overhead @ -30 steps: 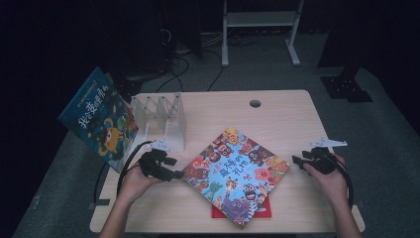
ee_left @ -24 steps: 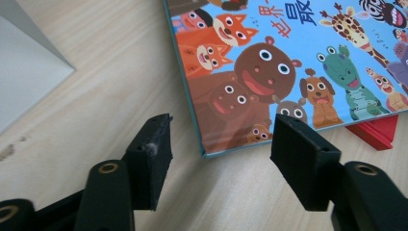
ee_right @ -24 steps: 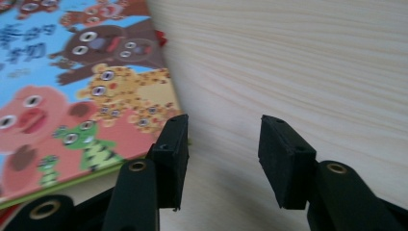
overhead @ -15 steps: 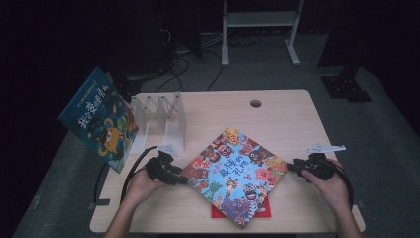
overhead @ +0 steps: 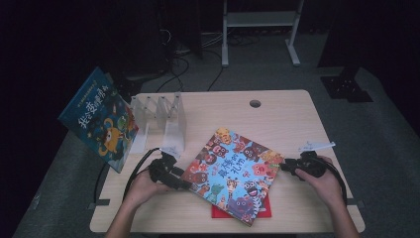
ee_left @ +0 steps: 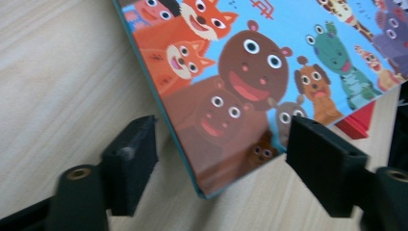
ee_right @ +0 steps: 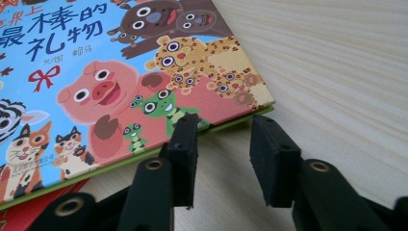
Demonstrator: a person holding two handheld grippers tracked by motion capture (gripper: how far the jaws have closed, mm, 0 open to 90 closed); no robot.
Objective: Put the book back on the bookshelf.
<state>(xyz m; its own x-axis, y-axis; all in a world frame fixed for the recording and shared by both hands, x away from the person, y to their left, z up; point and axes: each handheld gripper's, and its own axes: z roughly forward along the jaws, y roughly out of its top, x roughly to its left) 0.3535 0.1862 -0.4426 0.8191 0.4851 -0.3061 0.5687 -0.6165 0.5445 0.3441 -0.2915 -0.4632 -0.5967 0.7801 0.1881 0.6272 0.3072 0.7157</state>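
Observation:
A picture book with cartoon animals on a blue cover lies askew on the wooden table, on top of a red book. My left gripper is at the picture book's left corner. In the left gripper view that gripper is wide open, its jaws on either side of the picture book's corner. My right gripper is at the right corner. In the right gripper view it is open, low on the table, just short of the book's green edge.
A second picture book leans at the table's left edge beside a clear plastic rack. A round cable hole sits at the back of the table. The red book pokes out under the top one.
Both hands have closed in on the picture book: the left gripper moved right to its left corner, and the right gripper moved left to its right corner. The book has not moved.

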